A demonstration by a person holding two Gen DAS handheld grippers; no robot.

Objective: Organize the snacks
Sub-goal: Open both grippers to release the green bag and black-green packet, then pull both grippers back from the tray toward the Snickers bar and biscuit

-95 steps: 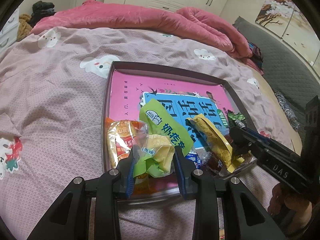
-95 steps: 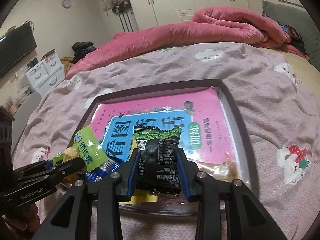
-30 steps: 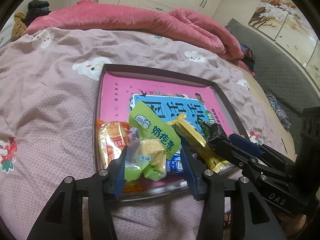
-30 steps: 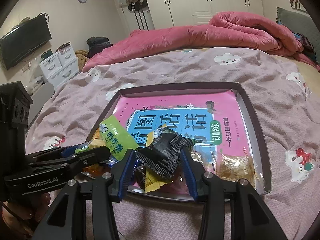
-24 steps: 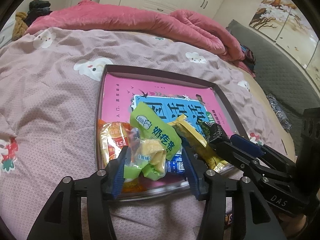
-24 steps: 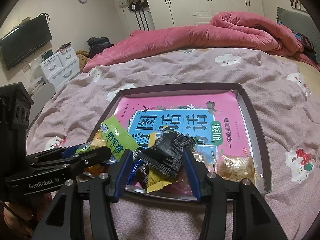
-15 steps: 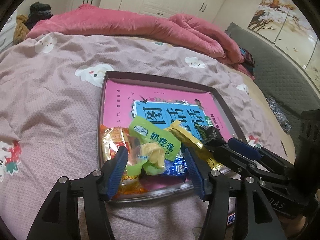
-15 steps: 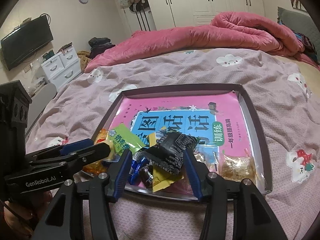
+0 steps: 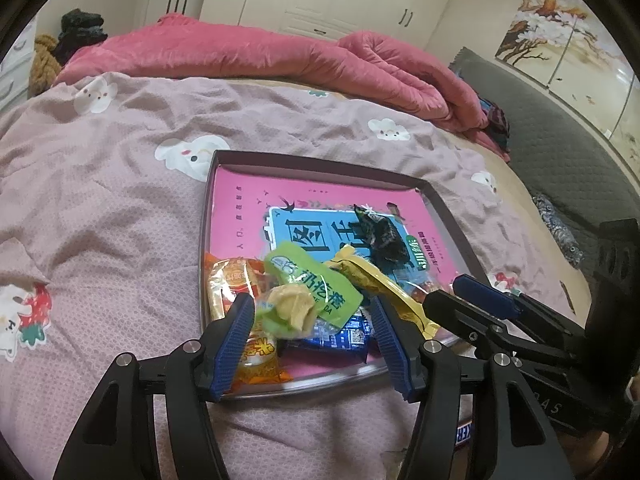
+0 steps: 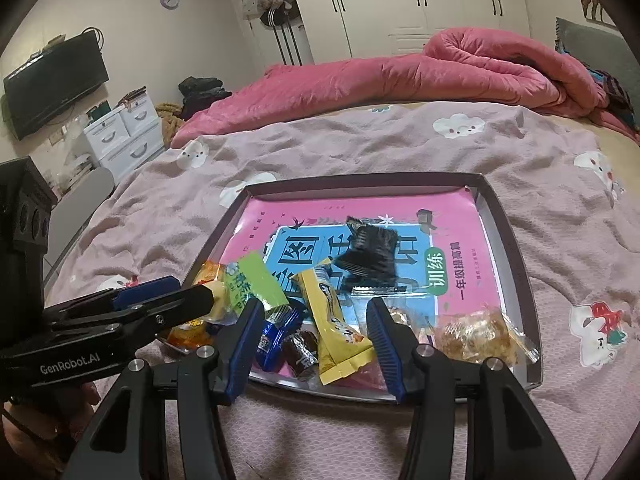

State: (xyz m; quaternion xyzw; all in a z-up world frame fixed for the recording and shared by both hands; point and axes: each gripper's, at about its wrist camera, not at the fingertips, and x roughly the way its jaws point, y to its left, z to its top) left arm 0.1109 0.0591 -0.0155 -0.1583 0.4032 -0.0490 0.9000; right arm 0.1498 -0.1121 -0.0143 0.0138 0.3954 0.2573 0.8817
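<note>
**Two grippers empty, snacks heaped at tray's near edge**

Two tongs hover at the near rim of the tray, neither holding anything. Left gripper [image 9: 312,340]: jaws opening, pads clear of the green milk-candy packet [image 9: 316,284], which sits between them in view but rests on the pile, not pinched. Looks like a release so the packet settles with the rest. Right gripper [image 10: 316,336]: jaws spread, nothing clamped; the yellow packet [image 10: 336,324] lies on the pile between the fingers as seen from this camera, contact not evident.

Outward: the snacks cluster in the tray's near-left part. Orange packet [image 9: 234,280] at far left of the heap, blue wrapper [image 9: 344,336] under the green one, small brown candy [image 10: 300,352] near the rim. Clear bag of golden pieces [image 10: 476,336] sits apart at near right. Black packet [image 10: 372,256] lies alone further in, on the blue panel of the pink book [image 10: 460,240] lining the tray [image 10: 516,256]. Probably dropped there to spread things out of the heap.

Tray rests on a pink bedsheet [image 9: 100,200]; red quilt [image 10: 400,76] bunched at the far side.

Judgement: sorting is partly done; heap remains mixed.
</note>
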